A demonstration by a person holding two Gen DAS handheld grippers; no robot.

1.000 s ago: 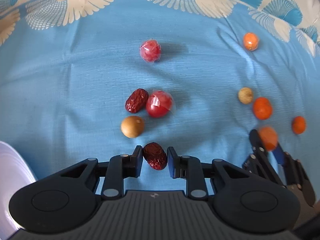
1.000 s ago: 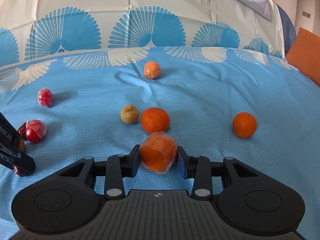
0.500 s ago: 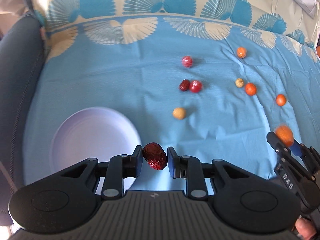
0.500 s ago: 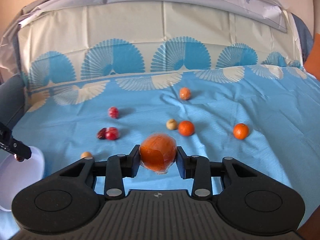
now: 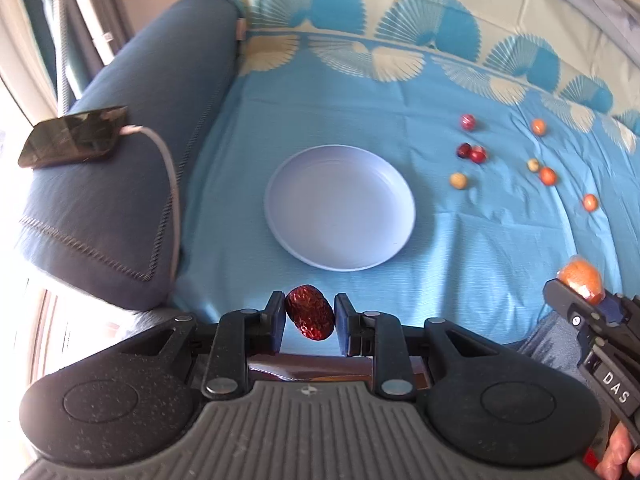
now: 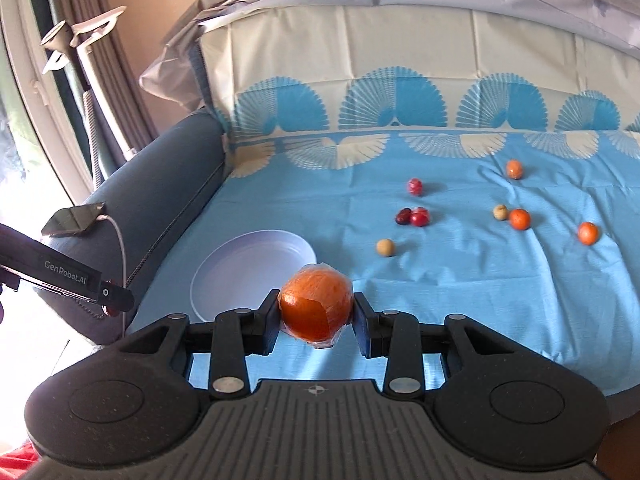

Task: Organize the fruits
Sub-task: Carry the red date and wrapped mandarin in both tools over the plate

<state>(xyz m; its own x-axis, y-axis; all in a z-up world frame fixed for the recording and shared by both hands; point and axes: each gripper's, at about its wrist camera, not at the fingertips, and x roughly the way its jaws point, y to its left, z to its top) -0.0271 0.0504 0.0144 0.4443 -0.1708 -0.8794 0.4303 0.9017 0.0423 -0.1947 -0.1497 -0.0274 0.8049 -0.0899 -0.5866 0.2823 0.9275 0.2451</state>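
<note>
My left gripper is shut on a wrinkled red date, held in the air just short of the near rim of the white plate. My right gripper is shut on a plastic-wrapped orange, also lifted, to the right of the plate; it shows at the right edge of the left wrist view as right gripper. Several fruits lie scattered on the blue cloth beyond: red ones, tan balls and small oranges.
A grey-blue sofa arm runs along the left, with a phone and its white cable on top. The cloth-covered backrest rises behind. A curtain and window stand at far left.
Both grippers have risen and pulled back to the left from the fruit cluster, each keeping its fruit. The plate, then the sofa arm and phone, have come into view.
</note>
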